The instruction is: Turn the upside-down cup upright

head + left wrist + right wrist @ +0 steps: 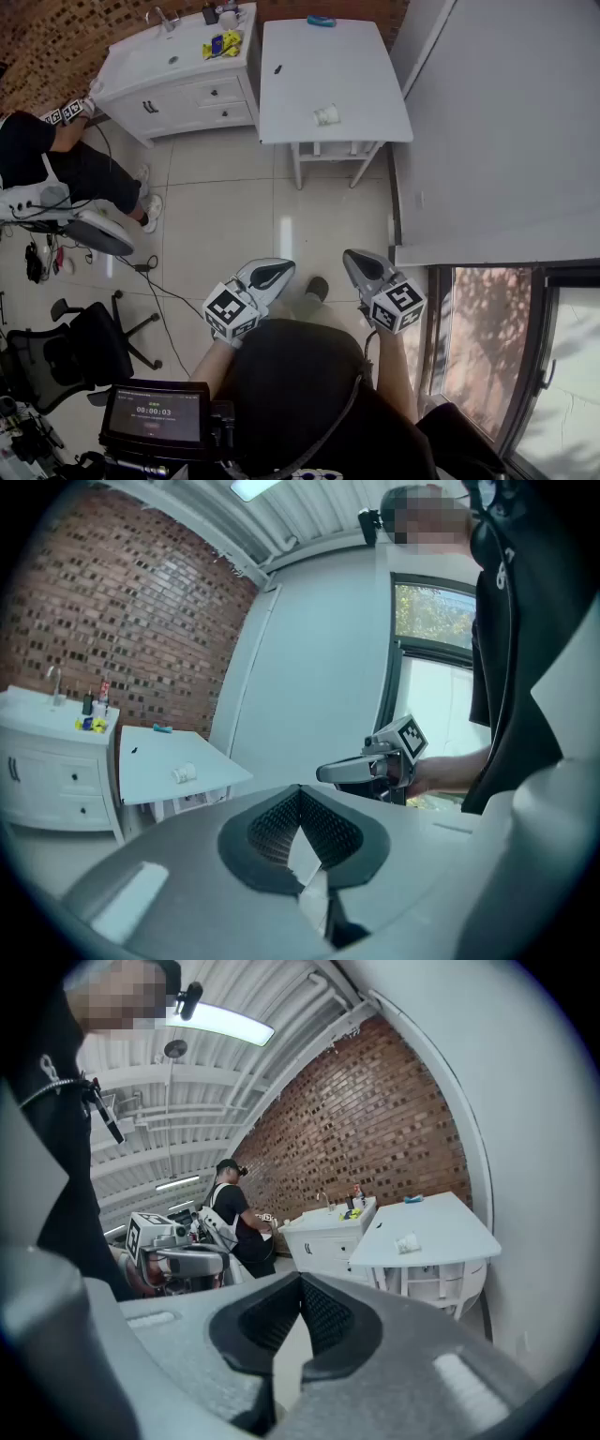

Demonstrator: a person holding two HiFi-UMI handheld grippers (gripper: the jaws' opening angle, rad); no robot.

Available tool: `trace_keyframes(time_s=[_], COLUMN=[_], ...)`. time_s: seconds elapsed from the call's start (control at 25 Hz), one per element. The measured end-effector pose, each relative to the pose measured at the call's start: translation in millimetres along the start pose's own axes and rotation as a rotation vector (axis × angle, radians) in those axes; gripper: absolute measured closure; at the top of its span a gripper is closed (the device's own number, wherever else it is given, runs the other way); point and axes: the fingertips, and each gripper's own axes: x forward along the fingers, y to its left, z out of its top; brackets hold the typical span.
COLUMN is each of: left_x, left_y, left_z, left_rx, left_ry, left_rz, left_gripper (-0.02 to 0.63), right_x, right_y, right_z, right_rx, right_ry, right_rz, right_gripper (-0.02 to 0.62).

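L claw [270, 274] & R claw [354, 262] well apart from cup [326, 114].

You have one left gripper [274, 272], one right gripper [352, 261], one cup [326, 114], one table [319, 66], one sink cabinet [178, 70], one office chair [89, 342].

White table [361, 89] holds cup [326, 115] and blue object [321, 21].

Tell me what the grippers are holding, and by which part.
Nothing. The left gripper and right gripper are both shut and empty; the cup sits on the table, untouched.
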Motion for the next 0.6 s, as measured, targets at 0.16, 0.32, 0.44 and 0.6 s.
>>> trace_keyframes(time_s=[0.16, 0.32, 0.44, 0.6], left_x=[-1, -4, -1, 15], left_y=[17, 37, 66, 111], left_z=[12, 8, 5, 15], left_rx=[-0.078, -0.098, -0.113, -0.116], left_ry=[-0.055, -0.055, -0.042, -0.038], left_rz=[0.036, 0.067, 0.068, 0.05], left_gripper=[0.591, 0.591, 0.591, 0.591], right_x=[9, 21, 39, 67], right_y=[-9, -12, -18, -35], right_z=[7, 2, 9, 17], right_rx=[-0.003, -0.003, 0.004, -0.002], right_ry=[-0.007, 0.017, 0.028, 0.07], right_rz=[0.006, 0.013, -0.002, -0.03], right_gripper=[0.603, 0.603, 0.603, 0.603])
